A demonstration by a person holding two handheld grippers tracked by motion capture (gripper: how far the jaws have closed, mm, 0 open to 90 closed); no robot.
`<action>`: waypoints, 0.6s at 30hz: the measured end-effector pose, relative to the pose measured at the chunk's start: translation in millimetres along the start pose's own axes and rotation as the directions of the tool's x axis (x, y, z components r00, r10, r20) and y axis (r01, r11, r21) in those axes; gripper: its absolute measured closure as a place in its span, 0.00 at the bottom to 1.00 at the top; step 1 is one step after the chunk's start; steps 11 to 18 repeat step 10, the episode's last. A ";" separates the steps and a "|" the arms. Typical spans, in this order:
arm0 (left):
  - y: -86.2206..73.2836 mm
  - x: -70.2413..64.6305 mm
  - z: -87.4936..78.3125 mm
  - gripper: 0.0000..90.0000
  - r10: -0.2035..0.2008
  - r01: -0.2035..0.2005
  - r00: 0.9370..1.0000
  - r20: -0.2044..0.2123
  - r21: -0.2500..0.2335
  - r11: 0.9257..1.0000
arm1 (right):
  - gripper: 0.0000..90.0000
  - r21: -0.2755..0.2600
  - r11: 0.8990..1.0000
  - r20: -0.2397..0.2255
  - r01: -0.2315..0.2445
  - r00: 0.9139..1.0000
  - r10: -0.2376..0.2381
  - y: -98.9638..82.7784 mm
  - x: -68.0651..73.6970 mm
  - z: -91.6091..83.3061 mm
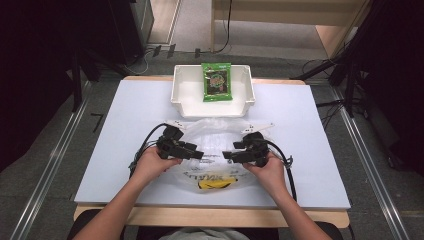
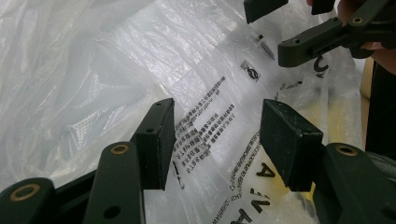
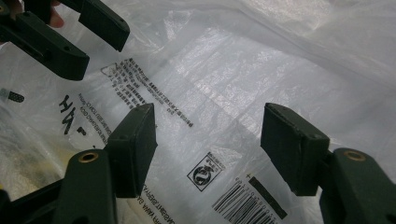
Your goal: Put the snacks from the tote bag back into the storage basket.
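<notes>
At the frame's centre, both grippers, left [image 1: 199, 154] and right [image 1: 226, 154], are hovering spread over the plastic bag [image 1: 212, 132], risking slips on slick film.

Grey floor [image 1: 45, 165], dark surroundings

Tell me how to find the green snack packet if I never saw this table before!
Look at the pale table, then at its far edge, where a white bin sits in the middle. The green snack packet lies inside that bin. It is the one bright green thing; the clear plastic bag nearer the person is see-through with black print.
</notes>
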State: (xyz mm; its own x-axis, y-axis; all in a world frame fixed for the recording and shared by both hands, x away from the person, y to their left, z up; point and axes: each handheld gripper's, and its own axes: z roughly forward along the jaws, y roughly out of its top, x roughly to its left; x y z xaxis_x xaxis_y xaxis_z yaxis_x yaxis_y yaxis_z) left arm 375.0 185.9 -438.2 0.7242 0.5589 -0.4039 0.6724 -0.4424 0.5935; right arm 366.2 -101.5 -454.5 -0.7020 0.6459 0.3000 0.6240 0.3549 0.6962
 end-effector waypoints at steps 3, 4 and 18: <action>0.0 0.0 0.1 0.51 0.000 0.000 1.000 0.001 0.000 1.000 | 0.41 0.003 1.000 0.000 0.004 1.000 -0.004 -0.1 -0.2 0.4; 0.0 0.1 0.1 0.51 -0.002 0.002 1.000 0.002 0.001 1.000 | 0.41 0.004 1.000 -0.001 0.006 1.000 -0.006 -0.2 -0.4 0.6; 0.1 0.0 -1.0 0.51 0.000 0.000 1.000 0.006 -0.003 1.000 | 0.40 0.007 1.000 0.004 0.009 1.000 -0.009 -0.3 -0.8 0.5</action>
